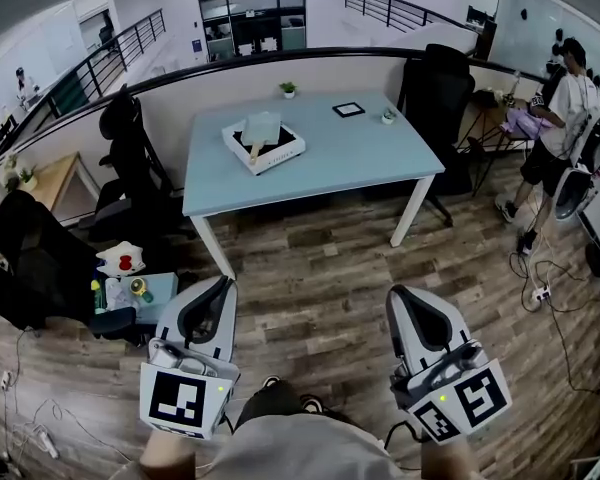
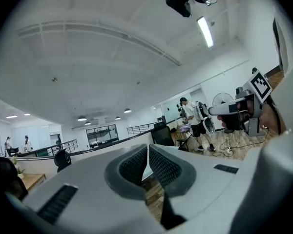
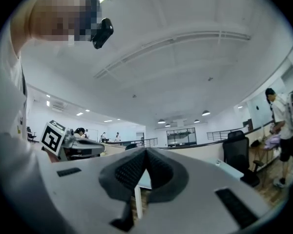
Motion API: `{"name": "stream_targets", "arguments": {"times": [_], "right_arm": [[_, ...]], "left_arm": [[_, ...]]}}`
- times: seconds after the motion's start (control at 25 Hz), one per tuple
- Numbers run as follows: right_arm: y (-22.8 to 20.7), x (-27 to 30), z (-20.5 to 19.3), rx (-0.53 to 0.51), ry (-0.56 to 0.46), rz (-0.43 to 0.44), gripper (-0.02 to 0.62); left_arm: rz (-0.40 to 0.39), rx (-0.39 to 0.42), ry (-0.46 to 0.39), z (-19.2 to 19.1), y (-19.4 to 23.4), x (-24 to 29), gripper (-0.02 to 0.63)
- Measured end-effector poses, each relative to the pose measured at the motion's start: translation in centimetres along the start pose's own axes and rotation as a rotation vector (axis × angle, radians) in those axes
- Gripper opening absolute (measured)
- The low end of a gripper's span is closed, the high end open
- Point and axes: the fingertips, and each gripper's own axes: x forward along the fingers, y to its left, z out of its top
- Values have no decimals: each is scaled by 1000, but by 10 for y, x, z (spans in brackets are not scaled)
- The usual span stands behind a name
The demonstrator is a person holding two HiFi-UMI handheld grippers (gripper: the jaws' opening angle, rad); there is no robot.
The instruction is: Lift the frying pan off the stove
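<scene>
A pale green frying pan [image 1: 261, 128] with a wooden handle sits on a white stove block [image 1: 264, 147] on the light blue table [image 1: 350, 158], far ahead of me in the head view. My left gripper [image 1: 223, 283] and right gripper [image 1: 398, 293] are held low near my body, well short of the table. Both point toward it with jaws together and nothing between them. In the left gripper view the left gripper [image 2: 147, 147] shows its pads meeting, tilted up toward the ceiling. The right gripper [image 3: 145, 151] looks the same in its own view.
Black office chairs stand left [image 1: 130, 158] and behind right [image 1: 435, 88] of the table. A person [image 1: 565, 118] stands at far right. Cables [image 1: 540, 293] lie on the wood floor. A small side table with toys [image 1: 140, 293] is at left. A black frame [image 1: 348, 109] and small plants rest on the table.
</scene>
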Motion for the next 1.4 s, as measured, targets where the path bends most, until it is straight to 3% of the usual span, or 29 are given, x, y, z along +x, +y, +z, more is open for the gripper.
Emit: {"name": "stream_targets", "arguments": {"times": [0.04, 0.08, 0.16, 0.2, 0.24, 0.4, 0.72, 0.88, 1.4], "right_arm": [[-1, -1, -2, 1, 6, -1, 3], [-2, -2, -5, 3, 12, -1, 3], [-5, -2, -9, 10, 23, 2, 3], [-6, -2, -10, 16, 25, 3, 3], [-8, -2, -11, 24, 24, 2, 3], [-21, 3, -13, 38, 22, -15, 3], [-38, 29, -18, 23, 36, -15, 3], [-51, 50, -21, -34, 52, -31, 3], [-110, 163, -36, 6, 106, -45, 3]], "left_arm": [[4, -3, -5, 1, -1, 0, 6], [10, -6, -12, 2, -2, 1, 68], [32, -13, -28, 4, -1, 4, 333], [51, -13, -40, 6, 2, 6, 389], [74, -10, -57, 8, 5, 6, 404], [119, -8, -98, 14, 15, 13, 417], [86, 1, -66, 2, 20, 48, 417], [72, 8, -43, -5, 26, 72, 417], [20, -29, 28, -27, 82, 193, 417]]}}
